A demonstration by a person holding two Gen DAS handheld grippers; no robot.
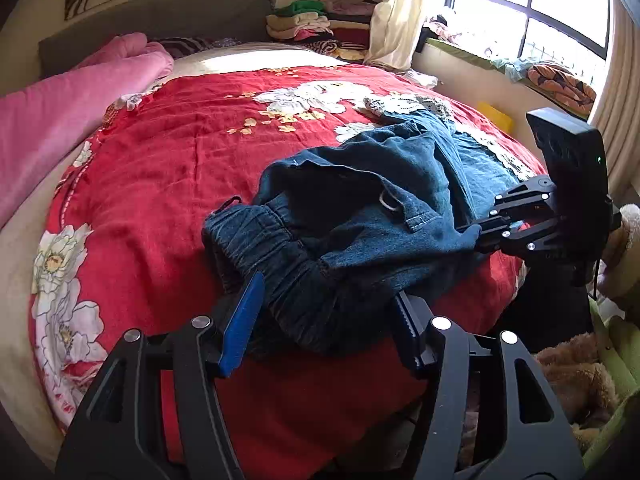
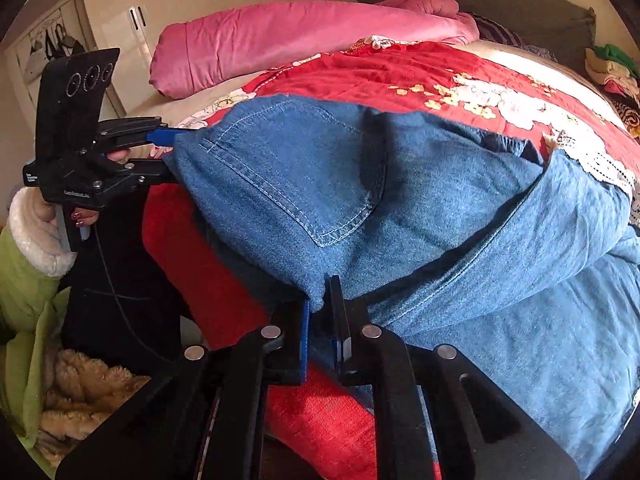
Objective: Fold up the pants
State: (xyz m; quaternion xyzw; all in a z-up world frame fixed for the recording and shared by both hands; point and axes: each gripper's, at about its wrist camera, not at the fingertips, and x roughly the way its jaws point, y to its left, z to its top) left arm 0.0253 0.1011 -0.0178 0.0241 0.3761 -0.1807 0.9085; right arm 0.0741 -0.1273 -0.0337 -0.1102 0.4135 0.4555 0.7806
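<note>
Loosely, left tongs (image 1: 324, 312) wide around crumpled denim pants (image 1: 360, 208); right tongs (image 2: 320, 312) pinching hem

Green sleeve (image 2: 24, 272), seemingly fleece-cuffed; black grippers, blue pads.

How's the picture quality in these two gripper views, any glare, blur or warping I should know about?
Left wrist view: the barred window is blown out white, with a sunlit glare patch on the bed behind the red floral bedspread; the fisheye bows the edges. Right wrist view: evener light, the blue denim pants sharp, the same bulging, dark corners.
</note>
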